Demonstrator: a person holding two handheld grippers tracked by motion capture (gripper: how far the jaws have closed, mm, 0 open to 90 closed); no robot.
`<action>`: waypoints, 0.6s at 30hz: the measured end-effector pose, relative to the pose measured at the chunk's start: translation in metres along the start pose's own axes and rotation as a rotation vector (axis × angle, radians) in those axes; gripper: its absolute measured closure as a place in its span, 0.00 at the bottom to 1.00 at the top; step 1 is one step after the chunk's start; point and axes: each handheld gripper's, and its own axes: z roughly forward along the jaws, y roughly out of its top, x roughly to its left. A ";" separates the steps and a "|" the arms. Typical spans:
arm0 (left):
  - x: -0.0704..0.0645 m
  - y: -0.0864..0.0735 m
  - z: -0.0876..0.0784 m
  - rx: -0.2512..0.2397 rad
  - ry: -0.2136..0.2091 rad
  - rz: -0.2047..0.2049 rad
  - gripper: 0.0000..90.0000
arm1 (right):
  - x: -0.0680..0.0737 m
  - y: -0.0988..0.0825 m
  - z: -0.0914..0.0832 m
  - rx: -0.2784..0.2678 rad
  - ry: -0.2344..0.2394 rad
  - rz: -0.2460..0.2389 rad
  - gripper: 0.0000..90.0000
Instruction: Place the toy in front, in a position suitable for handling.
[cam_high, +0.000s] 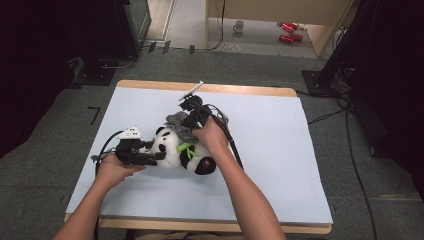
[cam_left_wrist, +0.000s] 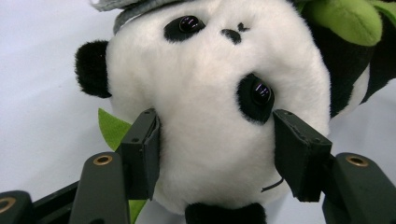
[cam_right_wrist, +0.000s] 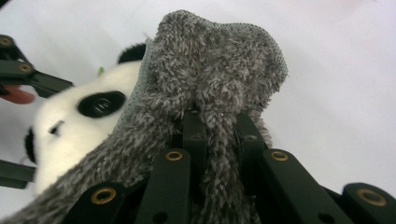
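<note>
High view: black-and-white plush panda (cam_high: 182, 152) lies on its side near the middle of the pale blue table top (cam_high: 280, 165), head toward the person's left. A grey fuzzy knit hat (cam_high: 177, 125) sits against the top of its head, not yet pulled down.

Left gripper (cam_high: 157, 155): jaws spread around the panda's head, pads pressed into the plush on either side of the face in the left gripper view; clamped on the head, steadying it.

Right gripper (cam_right_wrist: 219, 121): jaws close together, pinching a fold of the grey hat's fabric; in the right gripper view the hat bunches up above them, the panda's eye just beyond.

Progress, as judged: hat fetched and brought to the head, toy held. Left to do: stretch the opening over the crown and ears, seat it, let go.

Green felt leaf (cam_left_wrist: 112, 128) pokes out beside the left jaw; another green leaf (cam_high: 186, 148) at the panda's chest. A near ear may snag the hat's rim.

Beyond the table: grey carpet, a white mug (cam_high: 239, 26), red items (cam_high: 289, 31) on the floor, well apart.
</note>
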 end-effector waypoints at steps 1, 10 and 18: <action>0.000 0.000 0.000 -0.001 -0.001 -0.001 0.43 | -0.003 0.000 -0.001 0.007 -0.012 -0.002 0.89; 0.001 -0.001 0.000 -0.004 -0.004 -0.004 0.44 | -0.028 -0.006 -0.016 0.016 -0.083 0.050 0.89; 0.002 -0.002 0.000 -0.014 -0.009 -0.009 0.43 | -0.042 -0.007 -0.041 -0.023 -0.107 0.078 0.89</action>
